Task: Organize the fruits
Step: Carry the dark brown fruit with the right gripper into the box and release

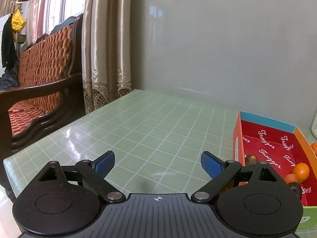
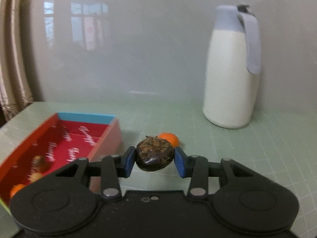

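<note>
A dark, rough-topped water chestnut (image 2: 155,153), judged light, hard and glossy-slippery, is pinched across its widest sides by the right gripper (image 2: 155,159), right of the red box (image 2: 59,138); the left gripper (image 1: 158,164) is held wide open, empty.

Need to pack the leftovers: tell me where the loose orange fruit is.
In the right wrist view, the orange fruit lies on the green table, right of the red box, just behind the dark fruit.

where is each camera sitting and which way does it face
Left wrist: sits on the left tongs, facing forward and slightly down across the green table toward a wall; open blue pads, nothing between them, box at right.
Right wrist: sits on the right tongs, facing a white jug; pads clamp a dark fruit, an orange fruit lies behind.
Shared: the table and the red box of fruit.
</note>
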`<state>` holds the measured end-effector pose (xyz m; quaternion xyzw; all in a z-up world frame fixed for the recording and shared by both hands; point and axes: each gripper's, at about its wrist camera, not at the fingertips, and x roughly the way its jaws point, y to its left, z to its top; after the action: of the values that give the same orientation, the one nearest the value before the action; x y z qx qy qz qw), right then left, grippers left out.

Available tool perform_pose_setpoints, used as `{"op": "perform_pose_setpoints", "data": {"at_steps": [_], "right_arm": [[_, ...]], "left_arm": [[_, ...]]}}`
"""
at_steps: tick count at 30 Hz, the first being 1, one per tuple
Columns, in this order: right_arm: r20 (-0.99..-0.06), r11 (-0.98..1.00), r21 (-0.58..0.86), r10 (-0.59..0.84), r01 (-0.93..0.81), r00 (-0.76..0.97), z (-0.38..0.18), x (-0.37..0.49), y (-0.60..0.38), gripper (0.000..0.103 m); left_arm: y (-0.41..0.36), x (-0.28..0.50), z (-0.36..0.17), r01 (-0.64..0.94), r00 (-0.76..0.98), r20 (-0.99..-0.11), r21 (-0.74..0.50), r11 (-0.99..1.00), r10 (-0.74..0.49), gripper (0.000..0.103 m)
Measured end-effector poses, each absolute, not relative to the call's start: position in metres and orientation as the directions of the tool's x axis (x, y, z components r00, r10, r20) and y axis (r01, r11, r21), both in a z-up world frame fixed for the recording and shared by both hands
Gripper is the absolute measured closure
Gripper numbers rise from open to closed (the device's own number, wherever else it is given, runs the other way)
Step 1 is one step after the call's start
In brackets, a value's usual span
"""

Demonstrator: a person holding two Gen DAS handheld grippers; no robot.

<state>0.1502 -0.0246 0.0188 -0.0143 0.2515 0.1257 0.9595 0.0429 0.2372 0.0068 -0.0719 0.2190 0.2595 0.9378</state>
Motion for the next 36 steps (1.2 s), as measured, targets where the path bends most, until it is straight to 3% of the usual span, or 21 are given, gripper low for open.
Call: {"op": "perform_pose_setpoints", "data": {"at_steps": [9,13,36], "right_arm": [[-0.463,0.941,0.043,0.315,-0.335,0.829,0.029,0.135,0.009,0.062],[-0.467,0.931,0.045,0.34,-0.362,0.816,0.027,0.134,0.025,0.062],[-0.512,0.888,0.059,0.419,-0.456,0.75,0.005,0.13,0.092,0.062]], "left_arm": [[0.239,0.04,0.004,-0.528,0.755,-0.459,-0.004,0.849,0.468,0.009],[0.238,0.038,0.004,-0.536,0.75,-0.453,0.009,0.844,0.481,0.0],[0.271,0.022,-0.002,-0.577,0.714,-0.469,0.027,0.816,0.52,0.0]]}}
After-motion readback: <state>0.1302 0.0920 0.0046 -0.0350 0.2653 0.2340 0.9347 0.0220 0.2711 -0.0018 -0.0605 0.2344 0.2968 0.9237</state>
